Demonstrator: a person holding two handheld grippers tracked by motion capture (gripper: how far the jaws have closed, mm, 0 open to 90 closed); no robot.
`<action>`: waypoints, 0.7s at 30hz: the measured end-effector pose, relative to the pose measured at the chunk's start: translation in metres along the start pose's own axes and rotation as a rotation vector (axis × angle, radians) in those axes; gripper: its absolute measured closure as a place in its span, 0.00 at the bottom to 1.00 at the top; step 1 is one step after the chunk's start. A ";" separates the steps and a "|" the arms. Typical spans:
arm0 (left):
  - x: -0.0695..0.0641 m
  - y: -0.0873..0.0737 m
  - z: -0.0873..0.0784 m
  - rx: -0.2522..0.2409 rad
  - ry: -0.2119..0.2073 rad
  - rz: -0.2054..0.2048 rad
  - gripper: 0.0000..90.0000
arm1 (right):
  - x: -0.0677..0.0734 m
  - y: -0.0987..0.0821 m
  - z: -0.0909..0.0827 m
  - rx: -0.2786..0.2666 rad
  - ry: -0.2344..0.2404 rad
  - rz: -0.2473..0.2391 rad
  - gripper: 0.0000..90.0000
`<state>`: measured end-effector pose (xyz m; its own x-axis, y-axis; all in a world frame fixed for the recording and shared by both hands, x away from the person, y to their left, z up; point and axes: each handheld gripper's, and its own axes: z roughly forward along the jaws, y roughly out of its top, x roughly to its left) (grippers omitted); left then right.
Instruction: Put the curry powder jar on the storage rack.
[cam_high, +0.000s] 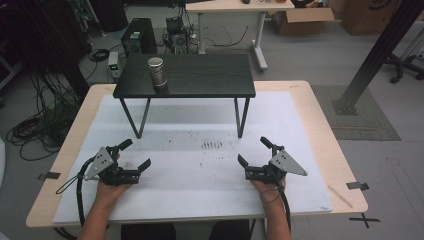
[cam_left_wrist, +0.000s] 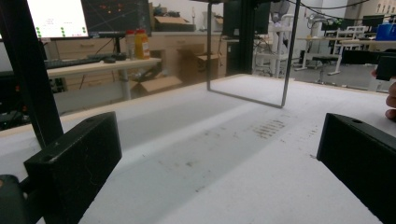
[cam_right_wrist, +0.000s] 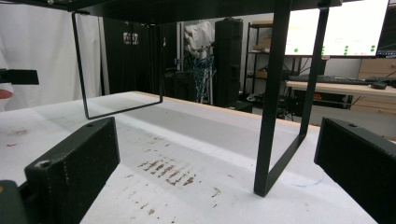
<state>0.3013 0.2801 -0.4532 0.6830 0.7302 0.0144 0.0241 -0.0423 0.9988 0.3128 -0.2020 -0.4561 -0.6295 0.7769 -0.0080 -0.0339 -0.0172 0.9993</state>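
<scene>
**Desk:** While both forearms rest at the near edge of the surface (cam_high: 310, 150), what does each hand carry?

**Photographer:** The left hand-held gripper (cam_high: 136, 155) sits low over the white mat (cam_high: 200, 170), jaws spread wide with nothing between them. The right hand-held gripper (cam_high: 254, 151) mirrors it on the other side, jaws equally wide and empty. The two are well apart, and a cable trails back from each along the forearm.

**Desk:** And the nearest object?

**Photographer:** A metal canister (cam_high: 157, 73) stands upright on a small black raised table (cam_high: 200, 75), toward its left end. That table stands on the far half of the mat on thin black frame legs, well beyond both tools. Neither gripper touches the canister or the table.

**Desk:** What do the gripper views add?

**Photographer:** From the left gripper view, the left hand-held gripper (cam_left_wrist: 217, 158) frames bare mat, a patch of dark smudges (cam_left_wrist: 271, 127) and one thin leg frame (cam_left_wrist: 247, 93) farther off. From the right gripper view, the right hand-held gripper (cam_right_wrist: 217, 163) looks under the black tabletop; a leg (cam_right_wrist: 271, 130) stands just ahead between its jaws, right of centre, beside brown smudges (cam_right_wrist: 168, 171) on the mat.

**Desk:** Background?

**Photographer:** Lit monitors (cam_left_wrist: 56, 17), desks and cardboard boxes (cam_high: 300, 20) on the grey floor.
</scene>
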 end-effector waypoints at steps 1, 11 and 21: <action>0.000 0.000 -0.001 -0.007 0.001 -0.005 0.00 | 0.000 0.000 0.000 0.002 0.000 0.000 0.00; 0.000 -0.001 -0.002 -0.017 0.009 -0.007 0.00 | -0.001 0.000 0.001 0.007 0.001 0.008 0.00; 0.000 -0.001 -0.002 -0.019 0.010 -0.009 0.00 | 0.000 0.000 0.000 0.006 0.000 0.005 0.00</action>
<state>0.3001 0.2817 -0.4540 0.6757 0.7371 0.0060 0.0159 -0.0227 0.9996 0.3132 -0.2021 -0.4560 -0.6295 0.7770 -0.0026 -0.0263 -0.0179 0.9995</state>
